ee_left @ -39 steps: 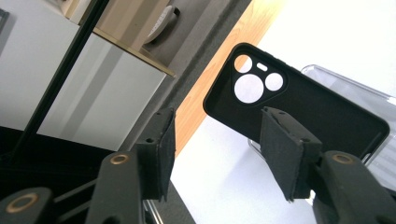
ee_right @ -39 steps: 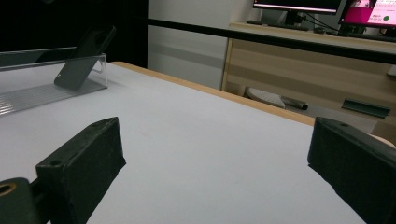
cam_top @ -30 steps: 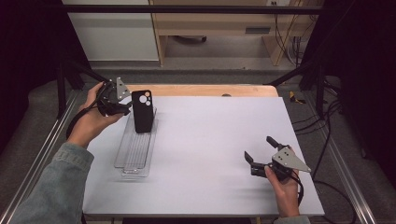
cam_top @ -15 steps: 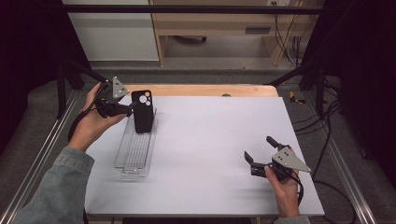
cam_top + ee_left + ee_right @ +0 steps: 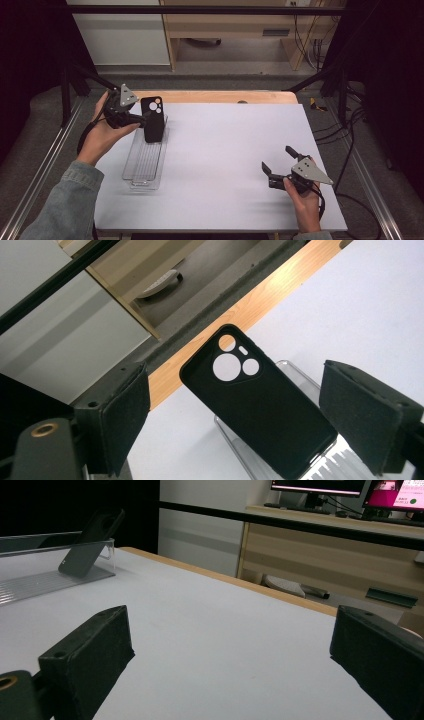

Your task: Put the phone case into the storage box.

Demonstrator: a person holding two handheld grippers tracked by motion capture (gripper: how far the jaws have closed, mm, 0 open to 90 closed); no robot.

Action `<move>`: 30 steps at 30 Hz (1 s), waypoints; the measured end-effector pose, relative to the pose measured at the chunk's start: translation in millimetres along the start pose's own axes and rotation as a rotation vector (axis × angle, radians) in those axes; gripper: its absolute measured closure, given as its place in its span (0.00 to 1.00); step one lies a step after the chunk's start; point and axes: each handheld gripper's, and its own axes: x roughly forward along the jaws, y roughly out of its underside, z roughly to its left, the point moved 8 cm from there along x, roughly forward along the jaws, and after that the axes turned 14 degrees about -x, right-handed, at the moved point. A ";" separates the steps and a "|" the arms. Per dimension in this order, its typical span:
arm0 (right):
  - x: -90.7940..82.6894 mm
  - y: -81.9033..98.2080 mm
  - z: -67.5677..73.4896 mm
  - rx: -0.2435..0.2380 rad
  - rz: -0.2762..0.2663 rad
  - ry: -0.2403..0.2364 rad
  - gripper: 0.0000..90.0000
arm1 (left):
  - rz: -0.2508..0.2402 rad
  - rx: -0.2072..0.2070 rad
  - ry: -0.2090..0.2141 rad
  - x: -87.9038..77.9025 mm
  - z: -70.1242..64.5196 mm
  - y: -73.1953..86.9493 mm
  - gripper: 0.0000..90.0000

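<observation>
I count one black phone case [image 5: 152, 120], one clear slotted rack [image 5: 145, 160], and two grippers on the white table [image 5: 225, 150].

My left gripper [image 5: 141, 119] sits at the far left of the table, its jaws apart and just now spreading wider. In the left gripper view the phone case [image 5: 257, 400] stands ahead of the jaws and centred in the gap, with clear space on either side, so the pads are not pressing on it. Its back faces me: I count three round camera cutouts and one small slot near its top. The case leans in the far end of the rack [image 5: 300, 460], just beyond my jaw tips, lower edge resting on the ribbed base. I think it is propped against the rack's end wall, but the clear plastic makes that hard to confirm.

My right gripper [image 5: 278, 162] is at the near right of the table, well apart from the case and the rack. Its two jaws stand wide apart with nothing between them but bare table. In the right gripper view the phone case [image 5: 92, 542] appears far off to the upper left of the jaws, tilted in the rack [image 5: 50, 577]. One hand holds each gripper.
</observation>
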 end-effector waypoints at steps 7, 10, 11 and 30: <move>-0.4 -0.1 -0.7 0.000 -0.002 0.001 0.04 | -0.020 -0.029 0.018 -1.2 -3.1 -2.4 0.11; -0.7 -0.2 -1.1 0.001 -0.002 0.002 0.04 | -0.022 -0.033 0.022 -1.1 -4.0 -2.4 0.11; -0.7 -0.2 -1.1 0.001 -0.002 0.003 0.04 | -0.024 -0.035 0.023 -1.2 -4.3 -2.4 0.11; -0.8 -0.3 -1.0 0.001 -0.001 0.001 0.04 | -0.078 -0.106 0.079 -4.2 -13.2 -4.8 0.07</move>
